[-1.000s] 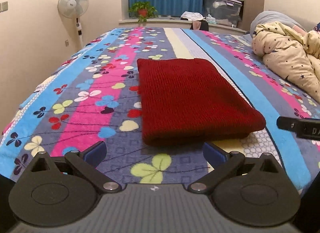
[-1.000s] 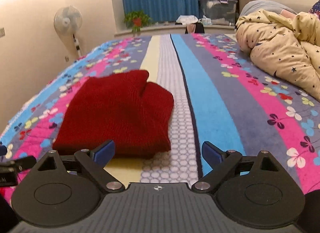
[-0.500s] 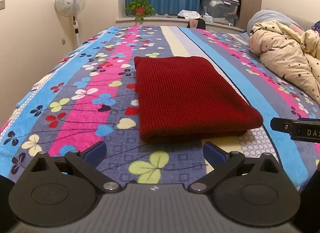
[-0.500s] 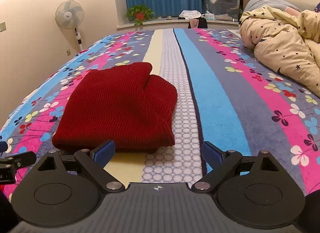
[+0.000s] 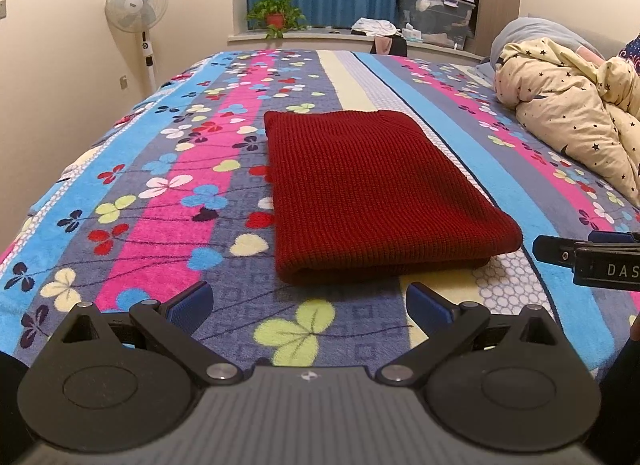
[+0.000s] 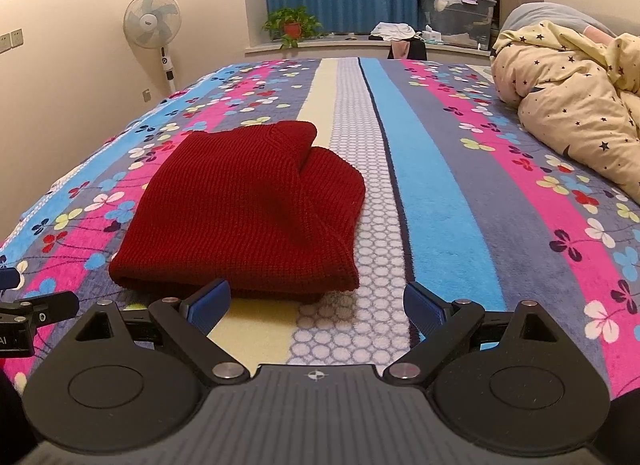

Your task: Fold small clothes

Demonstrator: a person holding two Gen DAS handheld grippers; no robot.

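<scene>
Your left gripper has its blue-padded fingers spread wide, holding nothing, and sits just short of the near folded edge of the dark red knitted garment. Your right gripper is in the same condition: fingers spread apart and empty, with the left one just in front of the garment's near edge.

The garment lies folded into a compact rectangle on the flower-patterned striped bedspread. It rests mainly on the grey and cream stripes, flat, with the thick fold facing you. In the right wrist view, the garment's far end shows two rounded layers, one overlapping the other.

The cream star-printed duvet is bunched at the right side of the bed, well apart from the garment. A white pedestal fan stands by the left wall.
</scene>
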